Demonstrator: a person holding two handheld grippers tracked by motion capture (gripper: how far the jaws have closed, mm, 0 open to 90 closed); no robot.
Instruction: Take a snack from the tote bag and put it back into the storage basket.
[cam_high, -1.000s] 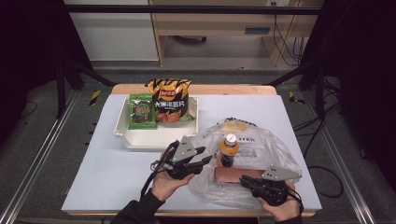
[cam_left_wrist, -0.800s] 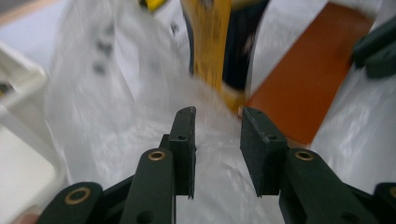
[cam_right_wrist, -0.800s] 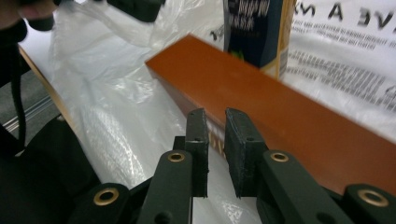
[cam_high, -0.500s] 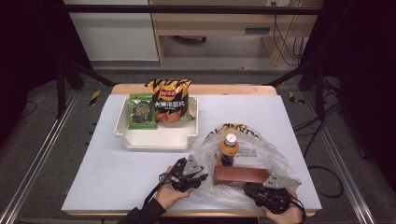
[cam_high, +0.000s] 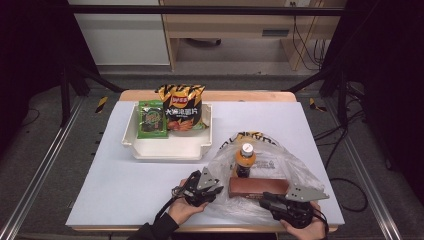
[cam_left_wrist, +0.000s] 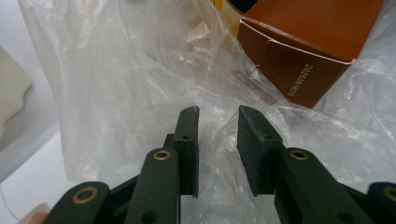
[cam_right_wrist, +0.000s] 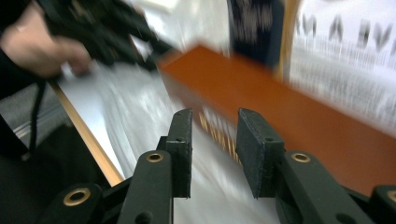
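Observation:
A clear plastic bag (cam_high: 285, 162) lies at the table's front right. Inside it a bottle with an orange cap (cam_high: 244, 159) stands upright behind a brown carton (cam_high: 257, 186) that lies flat. My left gripper (cam_high: 216, 189) sits at the bag's left edge, open, with loose bag film (cam_left_wrist: 130, 84) in and behind the gap of that left gripper (cam_left_wrist: 218, 114); the carton (cam_left_wrist: 308, 51) is beyond it at upper right. My right gripper (cam_high: 267, 199) is at the bag's front edge. In the blurred right gripper view, the right gripper (cam_right_wrist: 215, 116) is open and points at the carton's (cam_right_wrist: 280, 107) near side.
A white tray (cam_high: 170, 150) stands at the back left, holding a chips bag (cam_high: 182, 107) and a green packet (cam_high: 151, 119). The table's front edge runs just below both hands. Bare white tabletop spreads left of the left gripper.
Both grippers have drawn back toward the table's front edge, the left one more. The left gripper now sits lower at the bag's left side. The bag's film has shifted.

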